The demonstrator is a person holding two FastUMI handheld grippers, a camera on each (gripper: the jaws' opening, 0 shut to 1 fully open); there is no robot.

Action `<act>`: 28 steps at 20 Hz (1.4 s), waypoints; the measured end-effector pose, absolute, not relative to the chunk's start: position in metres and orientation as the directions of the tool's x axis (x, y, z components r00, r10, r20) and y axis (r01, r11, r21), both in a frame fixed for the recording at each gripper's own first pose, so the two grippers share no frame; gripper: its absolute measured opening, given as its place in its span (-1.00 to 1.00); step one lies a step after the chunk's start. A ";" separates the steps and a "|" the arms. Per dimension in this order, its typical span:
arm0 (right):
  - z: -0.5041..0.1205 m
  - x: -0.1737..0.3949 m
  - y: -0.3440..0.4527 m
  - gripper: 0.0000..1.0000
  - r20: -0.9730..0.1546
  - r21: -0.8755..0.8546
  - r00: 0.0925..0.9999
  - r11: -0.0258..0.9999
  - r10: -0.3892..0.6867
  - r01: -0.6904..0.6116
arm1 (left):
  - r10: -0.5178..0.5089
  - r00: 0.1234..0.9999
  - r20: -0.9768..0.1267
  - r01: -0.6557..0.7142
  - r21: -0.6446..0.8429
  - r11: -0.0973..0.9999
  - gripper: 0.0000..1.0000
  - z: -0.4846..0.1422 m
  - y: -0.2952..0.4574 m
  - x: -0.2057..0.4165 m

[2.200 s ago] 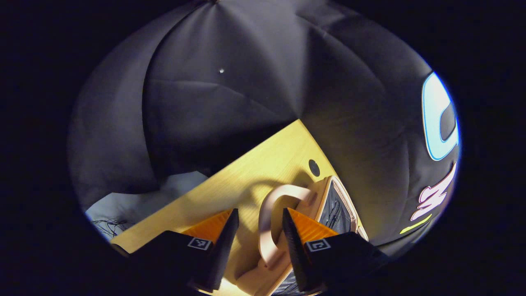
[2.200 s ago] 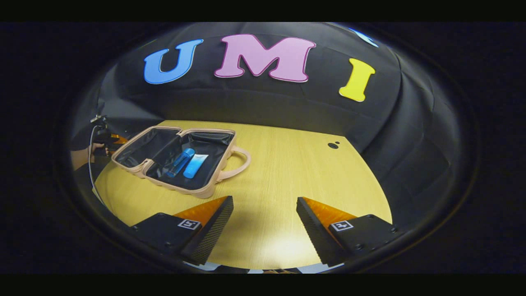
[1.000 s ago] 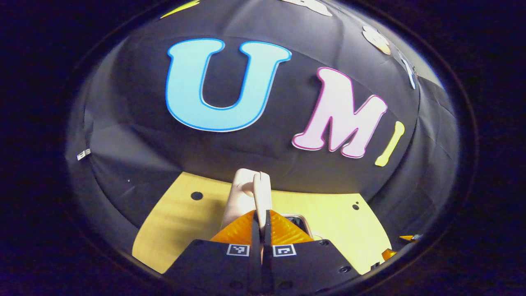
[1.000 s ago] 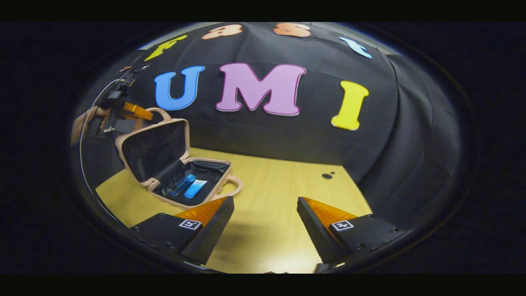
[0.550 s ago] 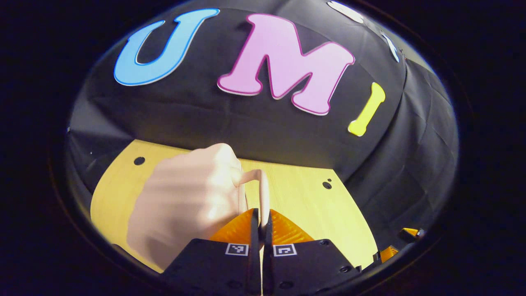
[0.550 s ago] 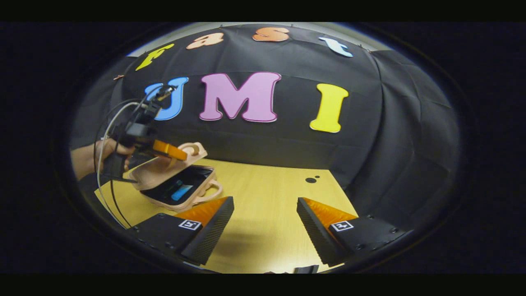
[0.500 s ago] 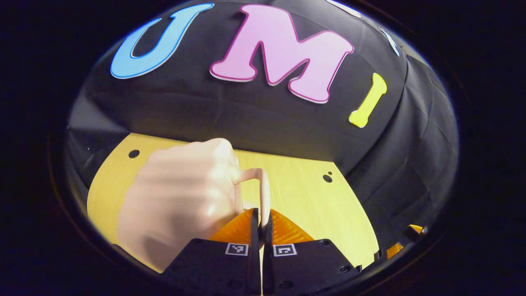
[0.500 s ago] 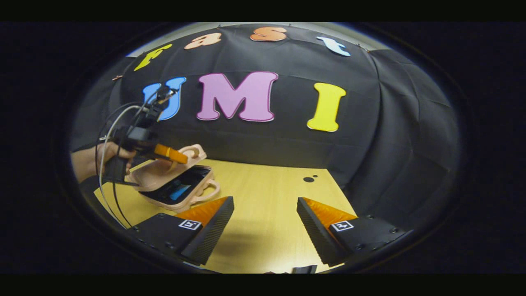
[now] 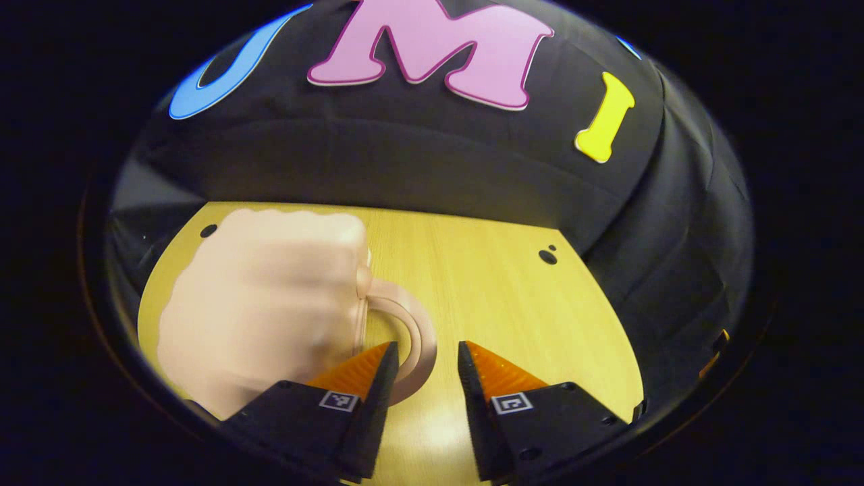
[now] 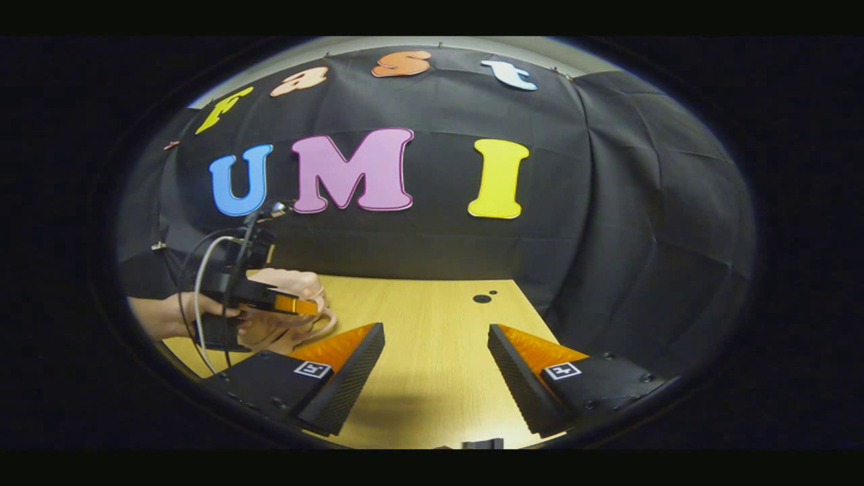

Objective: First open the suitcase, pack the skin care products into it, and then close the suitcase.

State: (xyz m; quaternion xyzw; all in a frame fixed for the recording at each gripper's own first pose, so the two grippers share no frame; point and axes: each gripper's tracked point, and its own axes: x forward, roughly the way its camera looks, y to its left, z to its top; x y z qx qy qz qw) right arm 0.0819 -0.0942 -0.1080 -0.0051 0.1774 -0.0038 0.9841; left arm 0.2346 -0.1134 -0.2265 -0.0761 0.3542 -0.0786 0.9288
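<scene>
A: Where does the suitcase (image 9: 263, 304) lie relative to the left claw (image 9: 424, 368)?

B: In the left gripper view the pink suitcase, lid down, rests on the wooden tabletop (image 9: 513, 317) toward its left edge, just ahead and to the left of the claw. Its curved handle (image 9: 412, 337) loops into the gap between the two fingers; the left finger (image 9: 368, 398) overlaps the handle's inner side, and whether it touches cannot be told. The fingers stand a moderate way apart and grip nothing.

A: And as seen from the other side?

B: The right gripper view shows the suitcase (image 10: 283, 320) at the tabletop's (image 10: 432, 364) left edge, blurred, with the left claw (image 10: 307, 307) over it, carried by a hand (image 10: 179, 317) trailing a cable (image 10: 199, 283).

A: State of the right claw (image 10: 435, 368)?

B: Wide apart, empty, above bare tabletop near its front edge, well apart from the suitcase, which lies ahead to its left.
</scene>
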 end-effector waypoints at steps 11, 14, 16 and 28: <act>-0.047 0.056 -0.018 0.95 -0.256 0.027 0.966 0.998 -0.039 0.048 | -0.087 0.996 -0.006 0.087 -0.034 0.996 0.92 0.012 -0.044 0.111; -0.033 0.041 0.004 0.95 -0.216 0.010 0.976 1.000 -0.013 0.016 | -0.054 0.998 -0.013 0.054 0.018 0.998 0.92 0.007 -0.025 0.091; -0.029 0.033 0.018 0.95 -0.199 0.013 0.980 1.000 0.008 -0.006 | -0.013 1.000 -0.016 0.014 0.044 0.999 0.92 -0.001 -0.002 0.076; -0.047 -0.021 0.085 0.95 -0.228 -0.027 0.965 0.990 0.128 -0.137 | -0.013 0.997 -0.078 0.015 0.022 1.000 0.92 -0.035 0.025 0.032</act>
